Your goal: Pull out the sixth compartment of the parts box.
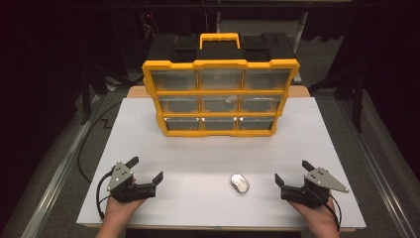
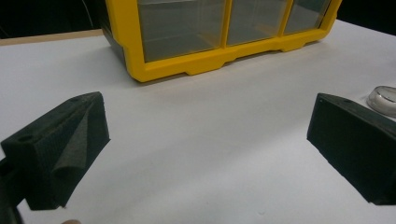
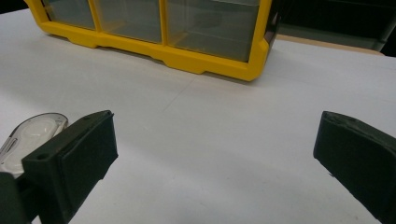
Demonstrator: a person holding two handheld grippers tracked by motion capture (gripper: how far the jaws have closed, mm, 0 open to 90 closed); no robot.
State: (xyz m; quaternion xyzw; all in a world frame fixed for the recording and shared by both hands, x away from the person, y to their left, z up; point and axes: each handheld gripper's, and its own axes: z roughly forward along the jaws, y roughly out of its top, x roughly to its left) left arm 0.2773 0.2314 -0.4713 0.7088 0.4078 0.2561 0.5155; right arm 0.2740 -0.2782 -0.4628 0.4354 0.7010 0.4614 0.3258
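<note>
work surface: white table top (image 1: 208,163), bare between the two grippers, giving free travel toward the small object and the cabinet.
drawer cabinet: yellow-framed organiser (image 1: 221,94) standing upright at the far middle of the table, clear drawer fronts facing the person so each compartment can be reached from the near side; all drawers appear pushed in.
small object: flat silver oval piece (image 1: 239,183) lying on the table near the front edge, between the grippers but nearer the right one; touched by neither.
left gripper (image 1: 146,171): jaws spread wide, nothing between them; rests low at the near left, aimed toward the cabinet's lower left corner (image 2: 140,70).
right gripper (image 1: 293,172): jaws spread wide, empty; the silver piece sits just outside one jaw in the right gripper view (image 3: 32,135).
judged posture: both tools parked symmetrically, released, a ready position before a pick-up.
probable next requirement: right gripper shifts sideways to bracket the silver piece.
</note>
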